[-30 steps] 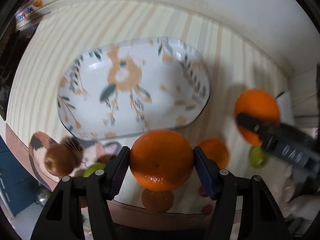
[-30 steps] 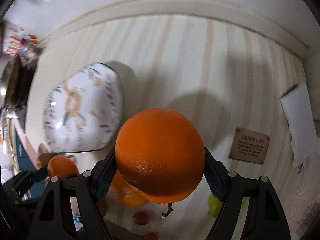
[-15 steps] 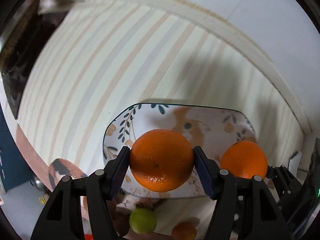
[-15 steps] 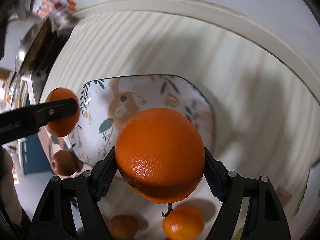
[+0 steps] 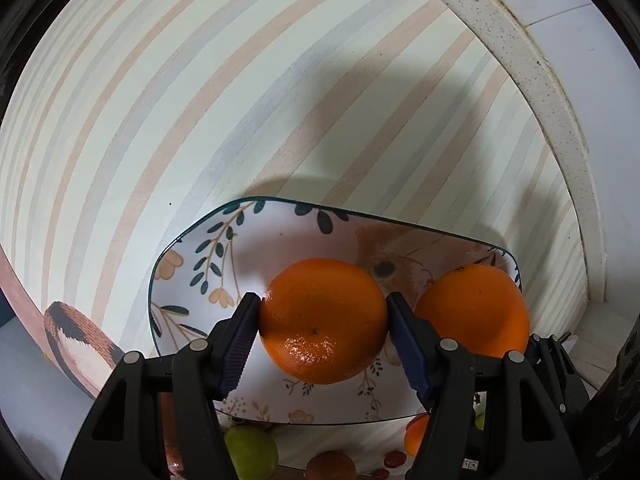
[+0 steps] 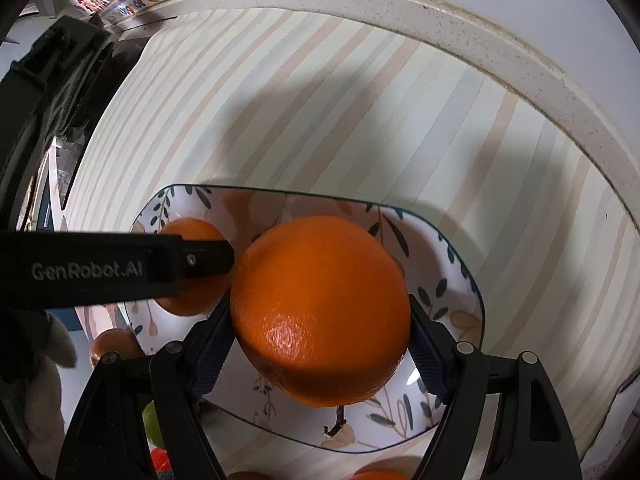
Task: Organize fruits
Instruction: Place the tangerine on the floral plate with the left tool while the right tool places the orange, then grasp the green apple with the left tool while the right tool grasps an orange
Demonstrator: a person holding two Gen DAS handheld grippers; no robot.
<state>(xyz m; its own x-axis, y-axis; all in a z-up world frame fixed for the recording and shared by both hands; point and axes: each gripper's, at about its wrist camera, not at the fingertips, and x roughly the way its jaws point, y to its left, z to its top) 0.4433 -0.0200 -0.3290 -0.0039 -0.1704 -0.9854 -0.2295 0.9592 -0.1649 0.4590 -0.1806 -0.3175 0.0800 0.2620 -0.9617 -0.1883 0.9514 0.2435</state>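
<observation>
My left gripper (image 5: 322, 308) is shut on an orange (image 5: 324, 332) and points down over the floral plate (image 5: 192, 264). Beside it on the right, a second, larger orange (image 5: 472, 312) hangs over the same plate. In the right wrist view that larger orange (image 6: 320, 308) fills the jaws of my right gripper (image 6: 320, 312), which is shut on it above the plate (image 6: 460, 280). The left gripper's black finger (image 6: 120, 268) crosses from the left, with its orange (image 6: 192, 236) partly hidden behind it. Whether either orange touches the plate I cannot tell.
The plate sits on a striped cloth (image 5: 200, 100) bounded by a raised stone edge (image 5: 552, 100). A green apple (image 5: 252, 452) and small orange fruits (image 5: 332, 466) lie near the plate's front rim. A cat-patterned mat (image 5: 76, 332) is at the left.
Both grippers have carried their oranges across to above the plate and sunk lower. Both have rolled. The loose fruits have slid to the bottom of both views.
</observation>
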